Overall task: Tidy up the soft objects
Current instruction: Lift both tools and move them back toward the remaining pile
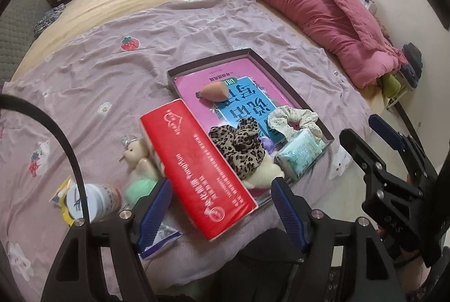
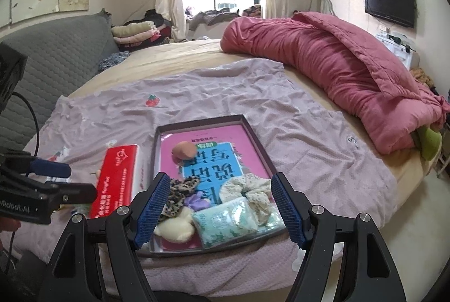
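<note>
**Ana:** Tray contents first, please. What lies in the shallow dark tray (image 2: 254, 139) on the bed?

**Ben:** A pink and blue book (image 2: 209, 158) covers its floor. On the book sits a peach makeup sponge (image 2: 184, 150). At the near end lie a leopard-print scrunchie (image 2: 180, 191), a cream floral scrunchie (image 2: 250, 189), a small purple piece (image 2: 195, 202) between them, a cream plush toy (image 2: 175, 229) and a pale green tissue pack (image 2: 227, 222).

**Ana:** And outside the tray?

**Ben:** A red tissue box (image 1: 197, 169) lies just left of the tray, its long side against the tray wall. Left of the box stands a small teddy bear (image 1: 137, 154) touching a mint green soft ball (image 1: 139, 188). Further left a white-lidded jar (image 1: 92, 200) lies on its side on the lilac blanket (image 1: 98, 71). A rolled pink quilt (image 2: 337, 71) sits well apart at the far right of the bed.

**Ana:** The grippers?

**Ben:** The left gripper (image 1: 222, 214) is spread wide, its blue pads flanking the near end of the red box; I cannot tell whether they touch it. The right gripper (image 2: 218, 209) is also spread and holds nothing, hovering over the near end of the tray, with the tissue pack and plush toy showing between its pads.
</note>
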`<action>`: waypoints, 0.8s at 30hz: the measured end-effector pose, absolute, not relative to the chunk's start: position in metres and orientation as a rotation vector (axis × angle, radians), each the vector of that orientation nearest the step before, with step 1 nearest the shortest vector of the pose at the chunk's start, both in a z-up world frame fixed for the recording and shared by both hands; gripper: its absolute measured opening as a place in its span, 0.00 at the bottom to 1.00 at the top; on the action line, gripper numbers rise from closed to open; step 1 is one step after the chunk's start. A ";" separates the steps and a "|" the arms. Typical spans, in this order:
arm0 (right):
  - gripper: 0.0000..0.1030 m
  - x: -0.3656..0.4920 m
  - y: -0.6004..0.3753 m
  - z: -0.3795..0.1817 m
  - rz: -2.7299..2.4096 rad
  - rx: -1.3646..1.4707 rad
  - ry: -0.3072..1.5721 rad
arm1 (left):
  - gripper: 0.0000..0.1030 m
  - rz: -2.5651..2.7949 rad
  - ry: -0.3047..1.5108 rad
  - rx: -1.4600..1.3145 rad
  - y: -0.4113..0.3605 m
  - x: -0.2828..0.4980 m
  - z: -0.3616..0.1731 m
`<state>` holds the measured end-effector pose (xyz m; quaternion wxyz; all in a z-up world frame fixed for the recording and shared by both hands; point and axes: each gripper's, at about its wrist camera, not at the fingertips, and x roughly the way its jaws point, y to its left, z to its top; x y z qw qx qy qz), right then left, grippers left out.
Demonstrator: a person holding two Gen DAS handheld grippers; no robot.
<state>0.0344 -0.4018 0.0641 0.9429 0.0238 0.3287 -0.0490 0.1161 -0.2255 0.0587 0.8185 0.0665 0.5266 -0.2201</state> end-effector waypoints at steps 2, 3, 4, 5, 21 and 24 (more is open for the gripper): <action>0.73 0.036 -0.394 0.069 -0.086 0.037 0.660 | 0.70 -0.463 1.113 0.138 -0.217 0.114 0.064; 0.73 0.037 -0.390 0.072 -0.081 0.032 0.657 | 0.70 -0.459 1.106 0.131 -0.212 0.113 0.067; 0.73 0.037 -0.385 0.076 -0.070 0.025 0.650 | 0.70 -0.455 1.100 0.124 -0.206 0.113 0.070; 0.73 0.037 -0.382 0.079 -0.063 0.021 0.645 | 0.70 -0.450 1.095 0.115 -0.201 0.113 0.074; 0.73 0.040 -0.308 0.111 0.082 -0.079 0.579 | 0.70 -0.290 1.011 -0.070 -0.081 0.127 0.116; 0.73 0.040 -0.294 0.112 0.114 -0.094 0.575 | 0.70 -0.262 1.006 -0.095 -0.063 0.128 0.117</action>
